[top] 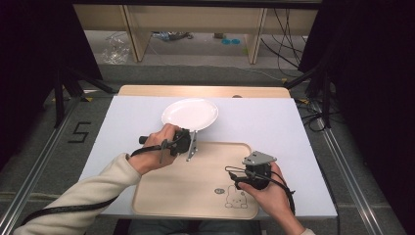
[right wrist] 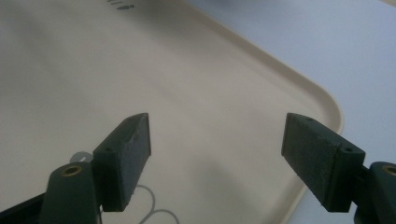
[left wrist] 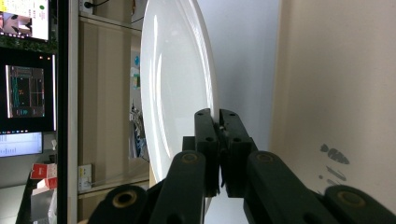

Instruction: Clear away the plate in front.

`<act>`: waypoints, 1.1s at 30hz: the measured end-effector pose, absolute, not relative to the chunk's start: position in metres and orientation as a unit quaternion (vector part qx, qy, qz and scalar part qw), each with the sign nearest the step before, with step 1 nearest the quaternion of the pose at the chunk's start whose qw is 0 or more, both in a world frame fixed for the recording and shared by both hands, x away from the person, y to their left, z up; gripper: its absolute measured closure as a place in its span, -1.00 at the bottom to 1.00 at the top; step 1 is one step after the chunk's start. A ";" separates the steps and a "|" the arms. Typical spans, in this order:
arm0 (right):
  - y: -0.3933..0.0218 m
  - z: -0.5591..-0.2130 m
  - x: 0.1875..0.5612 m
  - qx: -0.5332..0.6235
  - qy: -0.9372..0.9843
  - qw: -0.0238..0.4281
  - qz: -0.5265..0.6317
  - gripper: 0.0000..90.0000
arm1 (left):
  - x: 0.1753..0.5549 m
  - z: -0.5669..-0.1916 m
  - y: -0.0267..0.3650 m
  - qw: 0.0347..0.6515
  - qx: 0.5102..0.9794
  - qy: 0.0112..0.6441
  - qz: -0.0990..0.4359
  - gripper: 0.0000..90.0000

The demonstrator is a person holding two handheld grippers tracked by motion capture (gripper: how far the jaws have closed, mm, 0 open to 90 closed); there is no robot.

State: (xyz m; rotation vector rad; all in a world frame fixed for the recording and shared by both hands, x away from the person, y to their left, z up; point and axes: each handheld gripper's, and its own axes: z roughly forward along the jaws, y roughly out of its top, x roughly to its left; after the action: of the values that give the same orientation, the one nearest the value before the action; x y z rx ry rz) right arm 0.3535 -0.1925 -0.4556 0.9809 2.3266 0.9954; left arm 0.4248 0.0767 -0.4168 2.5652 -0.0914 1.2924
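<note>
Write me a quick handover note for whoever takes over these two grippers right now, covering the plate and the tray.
Left gripper: shut on the near rim of the white plate.
Right gripper: open, holding nothing, above the tray's right part.
Plate: over the white table cover, just beyond the tray's far edge; whether it rests on the cover or is lifted, I cannot tell.
Done: plate gripped.
Left, as it looks: probably bring the plate onto the beige tray and release it.
</note>
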 end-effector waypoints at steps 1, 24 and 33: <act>-0.192 -0.456 0.353 0.353 0.838 0.212 0.358 -0.44 | 0.424 -0.416 0.077 0.133 0.885 -0.032 0.445 0.94; -0.193 -0.455 0.354 0.352 0.838 0.213 0.357 -0.44 | 0.404 -0.412 0.082 0.138 0.884 -0.038 0.445 0.94; -0.192 -0.455 0.352 0.360 0.837 0.208 0.355 -0.44 | 0.396 -0.411 0.083 0.141 0.883 -0.040 0.446 0.94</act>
State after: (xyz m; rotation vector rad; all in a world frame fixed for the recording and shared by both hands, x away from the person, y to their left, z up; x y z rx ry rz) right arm 0.3523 -0.1924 -0.4546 1.0008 2.3313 0.9894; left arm 0.3961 0.0835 -0.4106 2.5510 -0.1162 1.2869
